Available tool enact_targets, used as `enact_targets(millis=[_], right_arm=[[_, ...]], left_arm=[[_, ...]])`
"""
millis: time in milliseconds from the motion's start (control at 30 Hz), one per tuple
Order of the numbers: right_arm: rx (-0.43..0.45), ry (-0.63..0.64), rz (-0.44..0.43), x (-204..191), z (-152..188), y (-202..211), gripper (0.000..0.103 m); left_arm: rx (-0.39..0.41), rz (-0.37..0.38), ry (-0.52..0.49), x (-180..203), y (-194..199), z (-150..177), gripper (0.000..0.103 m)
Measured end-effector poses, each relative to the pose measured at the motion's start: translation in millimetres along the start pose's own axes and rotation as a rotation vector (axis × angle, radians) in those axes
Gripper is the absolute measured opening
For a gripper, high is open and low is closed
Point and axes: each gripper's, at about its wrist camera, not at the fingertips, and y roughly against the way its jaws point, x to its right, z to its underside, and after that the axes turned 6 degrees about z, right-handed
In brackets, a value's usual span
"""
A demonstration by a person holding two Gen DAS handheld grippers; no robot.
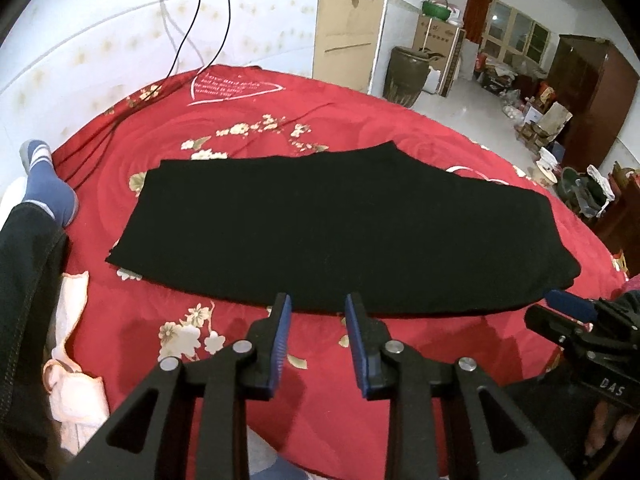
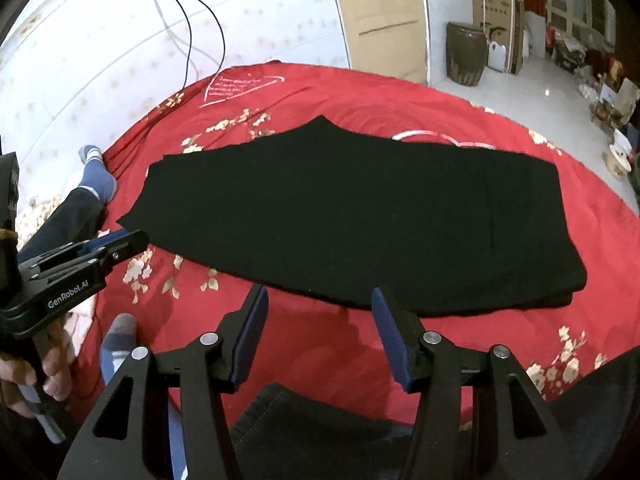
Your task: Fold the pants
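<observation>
Black pants (image 1: 332, 232) lie flat on the red flowered bedspread (image 1: 224, 344), folded lengthwise, stretching left to right; they also show in the right wrist view (image 2: 352, 220). My left gripper (image 1: 318, 302) is open and empty, its tips just at the pants' near edge. My right gripper (image 2: 320, 294) is open and empty, also at the near edge. The right gripper shows at the right edge of the left wrist view (image 1: 568, 308). The left gripper shows at the left of the right wrist view (image 2: 120, 246).
A person's leg with a blue sock (image 1: 44, 184) rests on the bed's left side. Black and white cables (image 1: 200, 20) hang down the wall onto the bed. A pale cloth (image 1: 76, 360) lies at near left. Floor clutter and a brown jar (image 1: 408, 76) stand beyond the bed.
</observation>
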Motion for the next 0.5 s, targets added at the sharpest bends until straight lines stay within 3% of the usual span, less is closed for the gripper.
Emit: enact_targets(millis=[500], right_arm=[[-0.026, -0.004, 0.009, -3.0, -0.4, -9.9, 0.055]], left_arm=[[-0.003, 0.015, 0.014, -5.1, -9.9, -0.5, 0.031]])
